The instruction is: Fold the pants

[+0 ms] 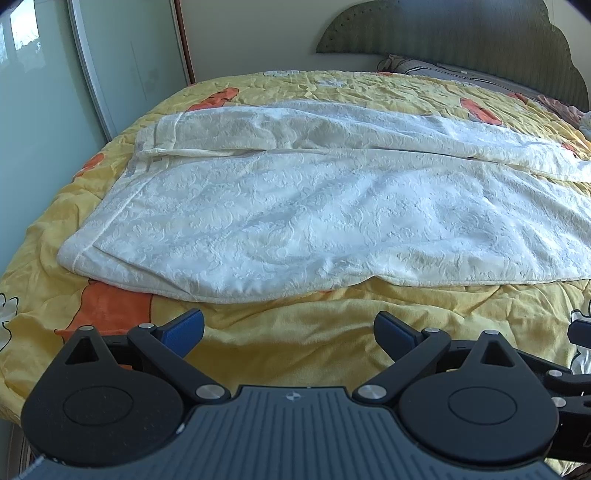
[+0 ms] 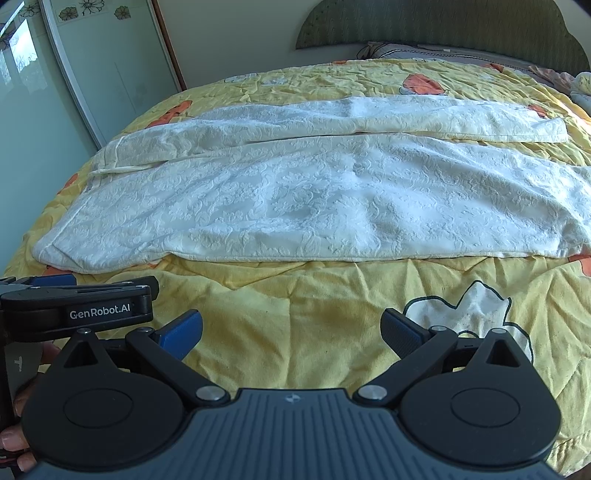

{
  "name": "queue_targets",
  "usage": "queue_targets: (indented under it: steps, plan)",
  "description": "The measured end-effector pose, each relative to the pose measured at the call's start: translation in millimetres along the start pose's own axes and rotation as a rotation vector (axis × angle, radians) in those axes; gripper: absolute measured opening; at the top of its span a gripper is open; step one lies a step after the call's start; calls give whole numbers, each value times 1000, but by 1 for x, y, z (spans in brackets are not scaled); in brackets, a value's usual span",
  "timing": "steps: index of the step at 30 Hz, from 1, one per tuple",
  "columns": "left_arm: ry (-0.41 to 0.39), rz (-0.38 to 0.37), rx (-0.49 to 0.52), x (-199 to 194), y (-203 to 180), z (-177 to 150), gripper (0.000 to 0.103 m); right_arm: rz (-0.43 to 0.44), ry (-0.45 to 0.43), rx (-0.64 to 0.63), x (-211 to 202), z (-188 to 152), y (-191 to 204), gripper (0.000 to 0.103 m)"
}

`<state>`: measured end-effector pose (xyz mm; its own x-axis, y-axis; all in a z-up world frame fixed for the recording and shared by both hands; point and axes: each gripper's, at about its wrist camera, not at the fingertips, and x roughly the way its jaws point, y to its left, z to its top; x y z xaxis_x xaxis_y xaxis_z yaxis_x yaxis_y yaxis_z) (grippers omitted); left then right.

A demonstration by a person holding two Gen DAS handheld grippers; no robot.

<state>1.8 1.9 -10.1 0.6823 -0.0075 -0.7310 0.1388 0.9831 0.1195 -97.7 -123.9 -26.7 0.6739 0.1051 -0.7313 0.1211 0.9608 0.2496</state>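
On my left side stands a wardrobe with sliding doors (image 1: 48,110), and beside it begins the bed with its yellow quilt (image 1: 295,325) printed with orange shapes. My left gripper (image 1: 288,328) hovers above the bare quilt near the bed edge, its 2 blue-padded fingers (image 1: 184,328) spread wide apart and holding nothing. The white pants (image 1: 314,206) lie flat across the quilt just ahead of it, not touched; the waistband (image 1: 147,155) is at the left end and the 2 legs run to the right, the nearer leg broad, the farther one narrower behind it. The fabric looks thin and soft with a raised floral pattern, so I judge it light, limp and easy to wrinkle; it will sag if I lift it at 1 point only. I think the best hold is on the near hem edge, 1 gripper close to the waistband and 1 toward the cuff. My right gripper (image 2: 291,332) is also wide open and empty, above the quilt beside a white flower print (image 2: 461,314). Far right, a green headboard (image 2: 443,26) closes the bed.
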Motion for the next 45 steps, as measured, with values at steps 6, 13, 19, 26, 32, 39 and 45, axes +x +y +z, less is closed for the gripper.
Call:
queue_targets:
  steps: [6, 13, 19, 26, 32, 39, 45]
  plan:
    - [-77, 5, 2, -5, 7, 10, 100, 104, -140, -49, -11, 25, -4, 103]
    - [-116, 44, -77, 9, 36, 45, 100, 187, -291, -444, 17, 105, 19, 103]
    - [-149, 81, -112, 28, 55, 65, 100, 394, -66, -294, 111, 201, 6, 103]
    - [-114, 71, -125, 57, 60, 80, 100, 460, 23, -237, 226, 288, 12, 103]
    - [-57, 57, -131, 80, 63, 84, 100, 433, 79, -316, 303, 325, 36, 101]
    - [-19, 76, -148, 95, 72, 88, 100, 505, 145, -410, 330, 327, 50, 41]
    - [-39, 69, -213, 96, 89, 104, 100, 401, -79, -653, 273, 298, 74, 20]
